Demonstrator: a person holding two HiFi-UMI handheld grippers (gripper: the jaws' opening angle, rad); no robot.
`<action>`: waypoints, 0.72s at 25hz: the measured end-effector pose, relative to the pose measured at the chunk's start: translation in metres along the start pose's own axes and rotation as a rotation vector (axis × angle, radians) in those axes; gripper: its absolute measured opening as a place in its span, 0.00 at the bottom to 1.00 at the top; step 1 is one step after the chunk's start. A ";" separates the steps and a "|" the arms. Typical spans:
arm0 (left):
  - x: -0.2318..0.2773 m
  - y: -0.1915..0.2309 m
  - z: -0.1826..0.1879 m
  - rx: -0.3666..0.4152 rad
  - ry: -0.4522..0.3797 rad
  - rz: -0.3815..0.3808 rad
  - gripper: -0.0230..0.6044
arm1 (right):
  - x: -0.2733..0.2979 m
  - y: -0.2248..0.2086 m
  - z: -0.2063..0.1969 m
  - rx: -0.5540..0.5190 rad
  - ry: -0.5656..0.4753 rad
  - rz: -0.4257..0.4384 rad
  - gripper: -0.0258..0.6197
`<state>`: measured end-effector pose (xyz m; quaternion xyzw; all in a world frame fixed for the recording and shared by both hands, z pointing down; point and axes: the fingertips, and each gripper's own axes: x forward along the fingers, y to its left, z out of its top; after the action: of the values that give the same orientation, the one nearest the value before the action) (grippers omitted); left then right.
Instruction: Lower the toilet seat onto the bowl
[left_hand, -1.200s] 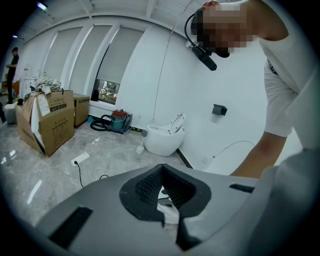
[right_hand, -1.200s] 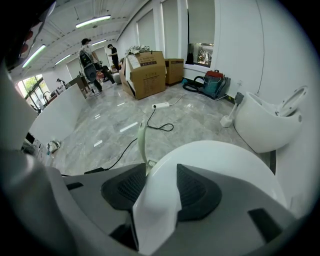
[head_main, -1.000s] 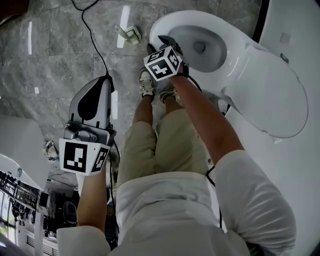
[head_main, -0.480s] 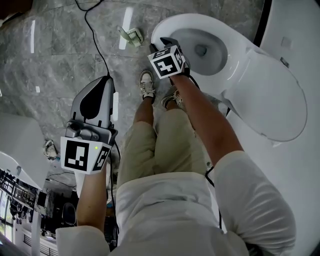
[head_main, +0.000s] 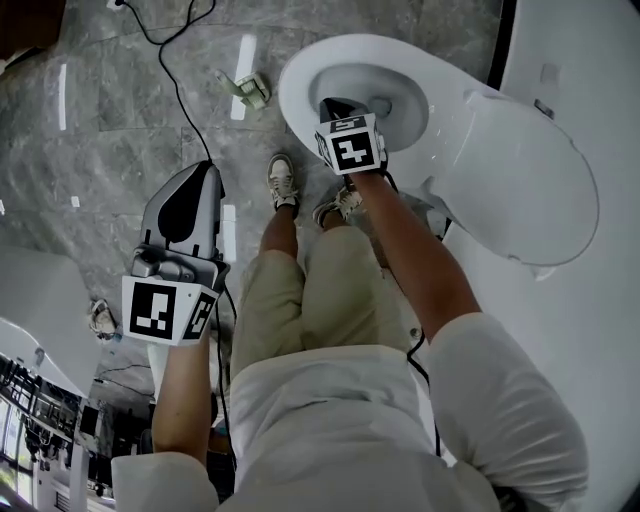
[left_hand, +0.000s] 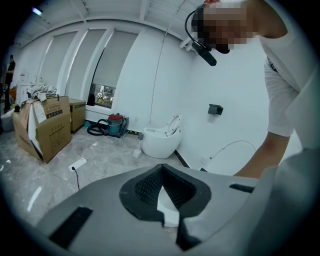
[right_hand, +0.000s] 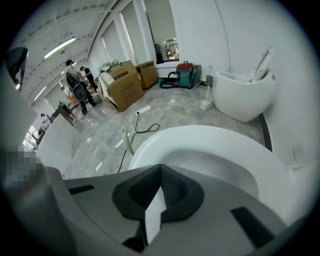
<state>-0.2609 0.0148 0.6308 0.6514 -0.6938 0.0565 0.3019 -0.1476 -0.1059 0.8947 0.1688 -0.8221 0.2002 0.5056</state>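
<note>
The white toilet bowl (head_main: 300, 75) lies at the top of the head view, a wide white ring round its opening. Its large white lid (head_main: 520, 180) stands raised to the right, against the tank. My right gripper (head_main: 335, 105) hangs over the bowl's near side, jaws shut with nothing between them. In the right gripper view the shut jaws (right_hand: 160, 172) point across the bowl's rim (right_hand: 200, 140). My left gripper (head_main: 205, 170) is held low at the left over the floor, away from the toilet. Its jaws (left_hand: 161, 172) are shut and empty.
The grey marble floor (head_main: 120, 120) carries a black cable (head_main: 175, 70) and a small pale object (head_main: 250, 90) left of the bowl. The person's shoes (head_main: 283, 180) stand just before the bowl. Another white toilet (right_hand: 245, 95), cardboard boxes (right_hand: 122, 82) and a vacuum (right_hand: 182, 75) stand farther off.
My right gripper has moved from the bowl's front-left rim to over the bowl's opening. The left gripper has stayed where it was.
</note>
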 end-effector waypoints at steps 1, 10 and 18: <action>0.001 -0.008 0.003 0.005 -0.005 -0.012 0.05 | -0.012 -0.010 -0.005 0.043 -0.005 -0.004 0.04; 0.011 -0.081 0.020 0.069 -0.046 -0.117 0.05 | -0.122 -0.078 -0.052 0.269 -0.092 -0.075 0.04; 0.000 -0.150 0.055 0.146 -0.088 -0.208 0.05 | -0.224 -0.102 -0.072 0.385 -0.196 -0.121 0.04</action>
<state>-0.1398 -0.0334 0.5389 0.7420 -0.6290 0.0464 0.2272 0.0528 -0.1411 0.7391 0.3297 -0.8023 0.3053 0.3930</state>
